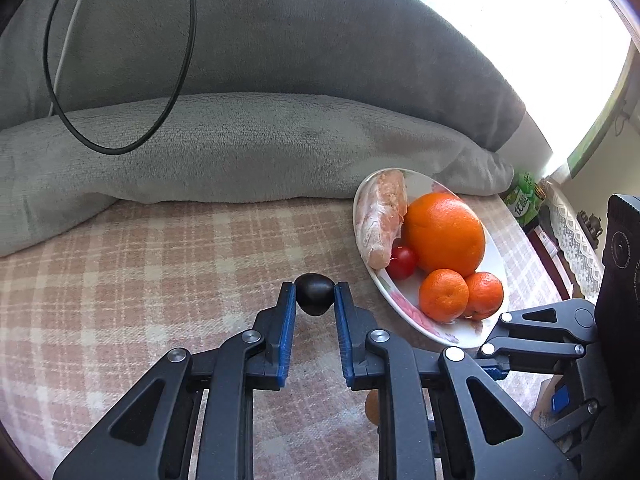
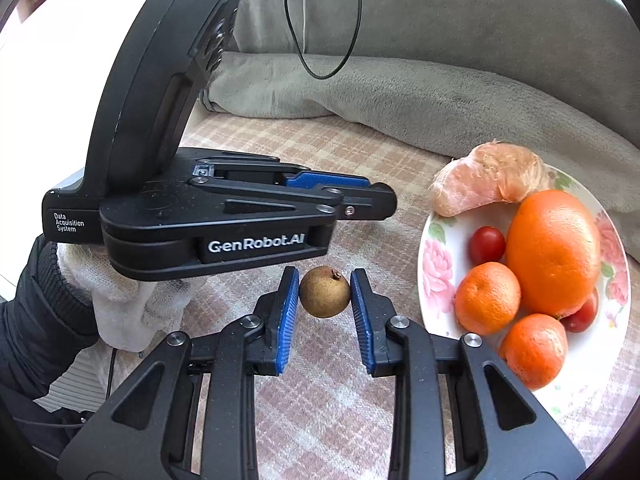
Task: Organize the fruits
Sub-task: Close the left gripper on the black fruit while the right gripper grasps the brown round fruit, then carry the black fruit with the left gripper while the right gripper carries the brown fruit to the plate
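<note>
Both grippers are loaded, working just left of the flowered plate (image 2: 436, 276). The left gripper (image 1: 315, 300) is pinched on a small dark fruit (image 1: 314, 294), glossy, near-black, rounded with a blunt taper toward the camera; its long axis seems to run along the fingers, though the pads hide its sides. The right gripper (image 2: 325, 294) is clamped on a small brown fruit (image 2: 324, 292), matte and rough-skinned, almost a sphere, stem nub tilted up and to the right, held clear of the plaid cloth (image 2: 312, 412). Judgement: both are light, firm, thin-shelled; the dark one looks slick and may squirt out of a hard pinch, the brown one grips well. Hold across the widest girth, gently. On the plate sit a large orange (image 2: 554, 248), two mandarins, cherry tomatoes and a peeled citrus segment (image 2: 488, 178); free space is at the near-left rim.
</note>
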### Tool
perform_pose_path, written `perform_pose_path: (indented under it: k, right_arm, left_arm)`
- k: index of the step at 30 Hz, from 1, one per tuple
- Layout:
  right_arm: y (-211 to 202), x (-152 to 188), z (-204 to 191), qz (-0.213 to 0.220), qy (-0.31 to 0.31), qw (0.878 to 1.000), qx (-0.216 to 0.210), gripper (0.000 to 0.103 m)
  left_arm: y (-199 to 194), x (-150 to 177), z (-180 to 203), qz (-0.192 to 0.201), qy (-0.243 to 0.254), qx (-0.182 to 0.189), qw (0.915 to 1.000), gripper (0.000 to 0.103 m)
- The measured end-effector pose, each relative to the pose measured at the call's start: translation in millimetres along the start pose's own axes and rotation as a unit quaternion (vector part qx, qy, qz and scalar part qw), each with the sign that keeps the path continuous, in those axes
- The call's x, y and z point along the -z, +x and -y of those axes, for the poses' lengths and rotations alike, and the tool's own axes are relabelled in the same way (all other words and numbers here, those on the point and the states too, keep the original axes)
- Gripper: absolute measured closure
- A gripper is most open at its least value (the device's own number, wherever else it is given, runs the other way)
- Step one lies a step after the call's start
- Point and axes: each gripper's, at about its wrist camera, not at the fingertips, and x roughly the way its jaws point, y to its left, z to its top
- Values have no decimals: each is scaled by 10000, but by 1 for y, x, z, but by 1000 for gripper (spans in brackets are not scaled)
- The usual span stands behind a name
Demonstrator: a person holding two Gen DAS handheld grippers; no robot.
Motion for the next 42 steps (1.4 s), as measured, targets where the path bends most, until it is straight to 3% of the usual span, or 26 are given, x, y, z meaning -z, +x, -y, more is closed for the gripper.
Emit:
perform_pose_path:
  k: [18, 31, 42]
  right_arm:
    - [-78, 24, 30, 591, 427, 9972, 174, 75]
    - [-112, 31, 78, 944, 901, 9901, 514, 75]
    - [-121, 27, 115, 1083, 1164, 9843, 768, 75]
  left_arm:
    - [-42, -4, 30, 481, 150, 0, 9987, 85]
    - [-36, -7, 62, 563, 297, 151, 9979, 85]
    - [-30, -11, 72, 548, 395, 57, 9977, 85]
